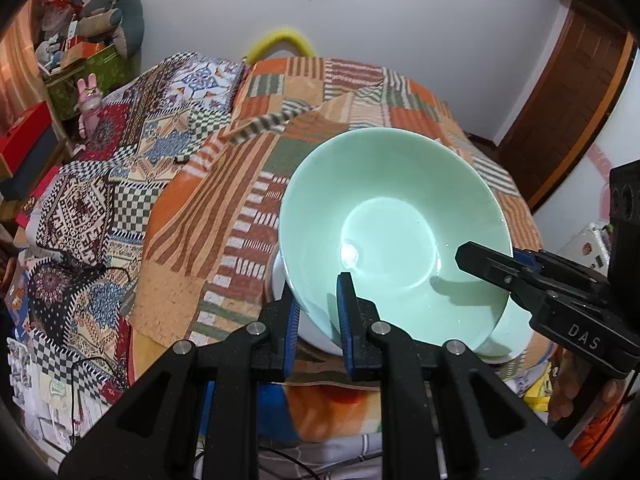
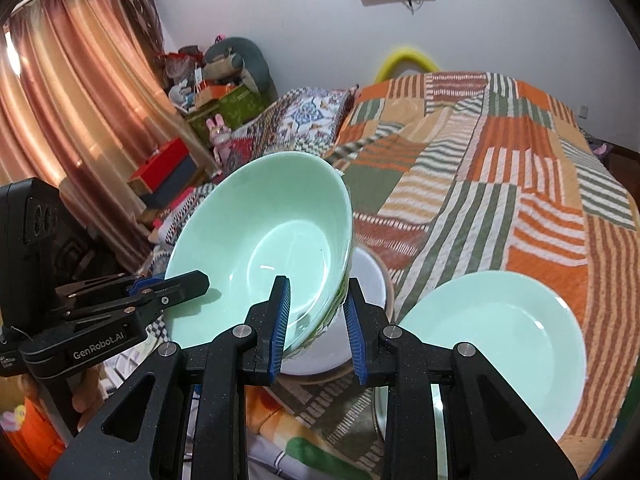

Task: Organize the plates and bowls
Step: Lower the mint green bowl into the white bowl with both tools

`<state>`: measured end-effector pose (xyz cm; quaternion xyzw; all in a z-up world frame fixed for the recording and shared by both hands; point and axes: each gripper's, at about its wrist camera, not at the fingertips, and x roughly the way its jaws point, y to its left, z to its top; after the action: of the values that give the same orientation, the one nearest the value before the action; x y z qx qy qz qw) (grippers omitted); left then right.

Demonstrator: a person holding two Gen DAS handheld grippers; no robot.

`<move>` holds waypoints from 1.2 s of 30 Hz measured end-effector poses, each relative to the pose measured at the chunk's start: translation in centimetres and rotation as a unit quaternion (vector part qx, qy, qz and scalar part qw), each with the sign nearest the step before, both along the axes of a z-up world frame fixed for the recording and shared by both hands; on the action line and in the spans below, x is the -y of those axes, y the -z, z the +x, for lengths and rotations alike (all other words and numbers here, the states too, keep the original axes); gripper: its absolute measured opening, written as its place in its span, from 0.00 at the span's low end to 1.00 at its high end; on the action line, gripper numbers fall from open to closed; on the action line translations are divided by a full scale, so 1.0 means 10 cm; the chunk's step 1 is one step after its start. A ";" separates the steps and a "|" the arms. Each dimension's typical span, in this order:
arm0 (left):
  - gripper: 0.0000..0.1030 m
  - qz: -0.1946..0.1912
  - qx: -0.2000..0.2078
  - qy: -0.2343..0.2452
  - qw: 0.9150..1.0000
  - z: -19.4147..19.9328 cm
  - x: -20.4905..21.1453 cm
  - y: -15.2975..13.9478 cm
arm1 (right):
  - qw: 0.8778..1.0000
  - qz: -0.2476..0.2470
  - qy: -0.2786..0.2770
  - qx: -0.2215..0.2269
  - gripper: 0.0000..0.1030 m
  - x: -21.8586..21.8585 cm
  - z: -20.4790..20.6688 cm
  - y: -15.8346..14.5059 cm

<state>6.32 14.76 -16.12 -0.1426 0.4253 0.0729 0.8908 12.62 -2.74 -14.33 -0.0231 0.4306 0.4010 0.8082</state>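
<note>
The left gripper is clamped on the near rim of a pale green bowl, one blue pad inside the wall and one outside. The right gripper pinches the same bowl on its rim at the opposite side, so the bowl hangs between the two tools, tipped up on edge with its hollow facing the person. In the left wrist view the right gripper reaches in from the right over the rim; in the right wrist view the left gripper comes in from the left.

Directly under the tilted bowl sits a white bowl on the patchwork bedspread. The green bowl's lower edge is close over it; whether they touch I cannot tell. Just to the right, near the bed's edge, lies a pale green plate on its own, flat and apart from the bowls.

My judgement is that the sorting is under way: the green bowl looks about to be nested into the white one, and levelling it and letting go remain. The plate is not yet stacked with anything; no other plates show.

Both tools slant downward toward the bed, converging on the bowl from either side. Part of a hand shows beneath the right tool's body in the left wrist view.
</note>
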 end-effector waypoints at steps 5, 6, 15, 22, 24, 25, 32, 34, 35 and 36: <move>0.17 -0.011 -0.015 -0.004 1.000 0.05 -0.05 0.18 | 1.000 -0.015 -0.001 -0.019 0.24 -0.04 -0.01 0.14; 0.17 -0.011 -0.018 -0.005 1.000 0.06 -0.05 0.21 | 1.000 -0.017 -0.001 -0.022 0.24 -0.05 -0.01 0.16; 0.17 -0.021 -0.042 -0.007 0.999 0.15 -0.07 0.45 | 0.998 -0.036 0.002 -0.046 0.24 -0.09 0.03 0.33; 0.17 -0.022 -0.053 -0.005 0.998 0.21 -0.10 0.55 | 0.997 -0.044 0.004 -0.057 0.25 -0.11 0.06 0.41; 0.17 -0.020 -0.055 -0.003 0.998 0.23 -0.09 0.57 | 0.997 -0.046 0.004 -0.058 0.25 -0.12 0.05 0.42; 0.17 -0.017 -0.058 -0.003 0.998 0.24 -0.08 0.59 | 0.997 -0.047 0.004 -0.059 0.25 -0.12 0.05 0.43; 0.17 -0.010 -0.059 -0.006 0.998 0.27 -0.09 0.60 | 0.997 -0.050 0.003 -0.064 0.26 -0.12 0.08 0.46; 0.17 -0.010 -0.058 -0.009 0.998 0.28 -0.10 0.61 | 0.997 -0.051 0.002 -0.062 0.26 -0.14 0.07 0.45; 0.19 -0.009 -0.058 -0.009 0.998 0.28 -0.10 0.61 | 0.997 -0.052 0.001 -0.061 0.26 -0.15 0.07 0.46; 0.20 -0.010 -0.058 -0.009 0.998 0.29 -0.11 0.61 | 0.997 -0.053 0.000 -0.060 0.26 -0.15 0.07 0.46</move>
<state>9.18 15.83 -22.24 -0.1504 0.4757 0.0849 0.8625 13.34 -1.23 -18.91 -0.0420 0.4990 0.3780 0.7787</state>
